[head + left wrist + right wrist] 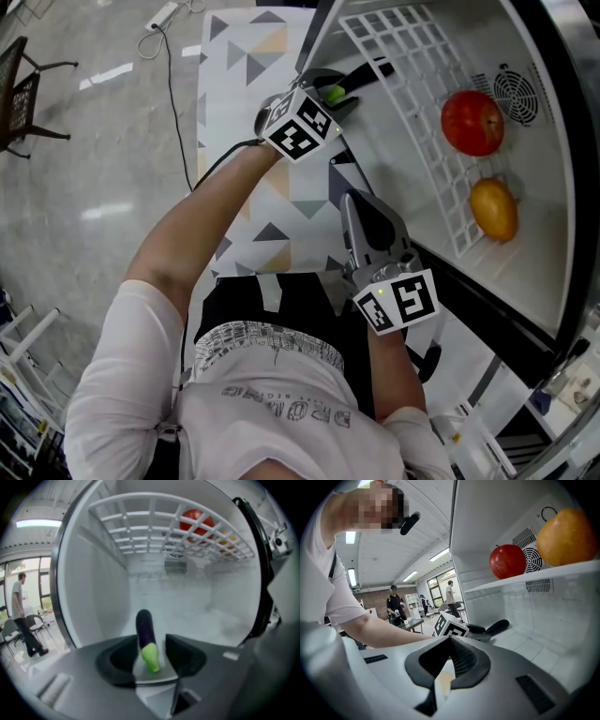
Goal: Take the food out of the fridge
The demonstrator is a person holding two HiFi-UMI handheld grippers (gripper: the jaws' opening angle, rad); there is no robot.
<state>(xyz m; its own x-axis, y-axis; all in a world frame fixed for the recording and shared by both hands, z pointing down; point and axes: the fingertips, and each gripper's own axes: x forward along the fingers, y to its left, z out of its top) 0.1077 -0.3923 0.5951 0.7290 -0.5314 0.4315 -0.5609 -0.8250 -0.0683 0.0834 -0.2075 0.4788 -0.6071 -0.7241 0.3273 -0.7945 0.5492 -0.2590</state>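
**Eggplant between spread jaws on the fridge floor**

Eggplant (pixel 145 632) is seen lying on the white floor of the fridge (pixel 539 244), below the wire shelf (pixel 412 56). Its green stem end is turned toward the left gripper (pixel 151 644) and its dark purple body points deeper into the compartment. The stem end lies between the left jaws, which are spread, with a gap visible on the right side, so the eggplant is not pinched. In the head view the left gripper (pixel 330 91) is reached into the fridge's open front, with the eggplant (pixel 356 80) just past it.

On the wire shelf a red apple (pixel 472 122) and an orange fruit (pixel 494 209) are set near each other toward the back wall, by the round fan grille. Both are also seen from below in the right gripper view, apple (pixel 507 561) and orange fruit (pixel 567 536).

The right gripper (pixel 361 211) is held outside the fridge, near the lower edge of its opening. Its jaws (pixel 450 639) are pressed together, with nothing between them.
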